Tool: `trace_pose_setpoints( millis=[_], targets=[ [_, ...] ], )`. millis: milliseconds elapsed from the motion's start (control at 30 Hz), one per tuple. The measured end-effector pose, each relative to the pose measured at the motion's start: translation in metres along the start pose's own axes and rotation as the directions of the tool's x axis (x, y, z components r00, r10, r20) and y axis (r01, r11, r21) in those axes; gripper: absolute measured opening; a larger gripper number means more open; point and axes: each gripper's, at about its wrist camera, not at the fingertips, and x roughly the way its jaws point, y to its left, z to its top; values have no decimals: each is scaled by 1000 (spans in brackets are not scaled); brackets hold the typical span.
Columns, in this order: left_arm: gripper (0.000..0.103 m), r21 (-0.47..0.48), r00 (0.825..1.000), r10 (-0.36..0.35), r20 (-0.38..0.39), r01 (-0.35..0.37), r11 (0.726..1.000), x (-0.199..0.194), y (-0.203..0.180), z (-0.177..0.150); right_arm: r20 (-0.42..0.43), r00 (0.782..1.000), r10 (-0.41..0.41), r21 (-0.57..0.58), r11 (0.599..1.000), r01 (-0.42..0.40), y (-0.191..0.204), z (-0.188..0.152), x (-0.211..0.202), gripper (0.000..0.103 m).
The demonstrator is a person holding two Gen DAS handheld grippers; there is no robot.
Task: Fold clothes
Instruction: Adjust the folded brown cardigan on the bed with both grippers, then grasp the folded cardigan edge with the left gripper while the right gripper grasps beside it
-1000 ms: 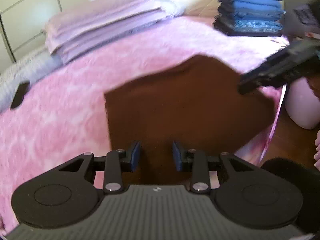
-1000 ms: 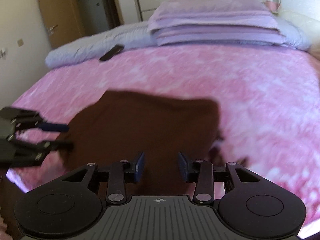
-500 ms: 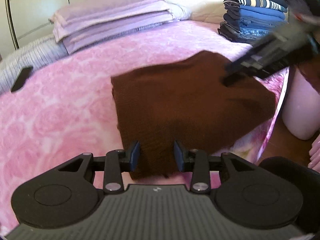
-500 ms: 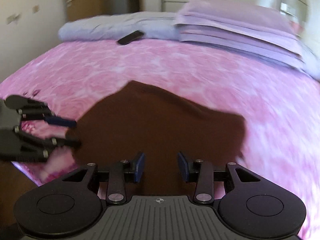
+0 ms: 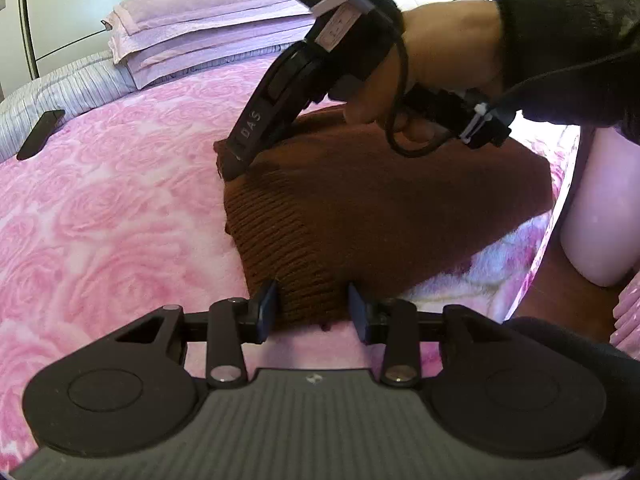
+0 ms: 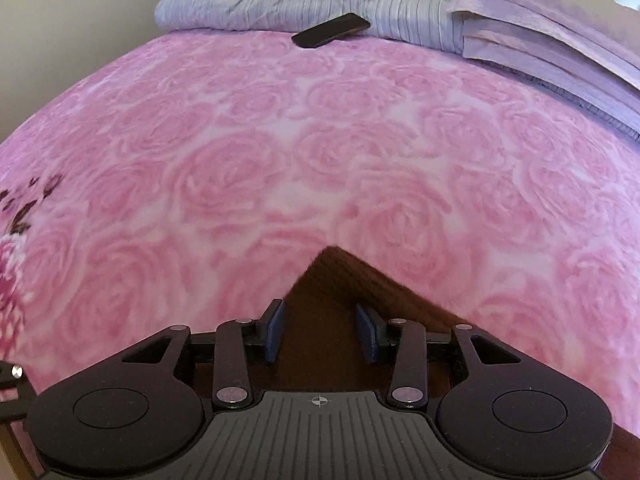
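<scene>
Jaws: both grippers spread, L gripper & R gripper straddling sweater corners, nothing pinched. Close too shallow & knit slips onto bed, skewing your fold.

In the left wrist view the person's hand and right tongs cover the far part of the brown knit. The sleeve hides most of the stacked clothes behind, and the frame's edge crops the pale tub.
</scene>
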Motion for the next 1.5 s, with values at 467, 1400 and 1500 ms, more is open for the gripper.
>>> trace_pose_setpoints(
  millis=[467,1400,1500],
  targets=[
    [36,-35,996,21,82,-18,999,-4,5,24,73,986,-151,192,972,135,9,-135,-147,40],
    [72,693,985,109,130,-169,701,4,-73,-11,133,870,-475,-614,650,449,109,-211,-98,53],
    [72,736,985,111,136,-175,654,13,-78,-15,105,898,-428,-537,735,414,95,-200,-107,37]
  ],
)
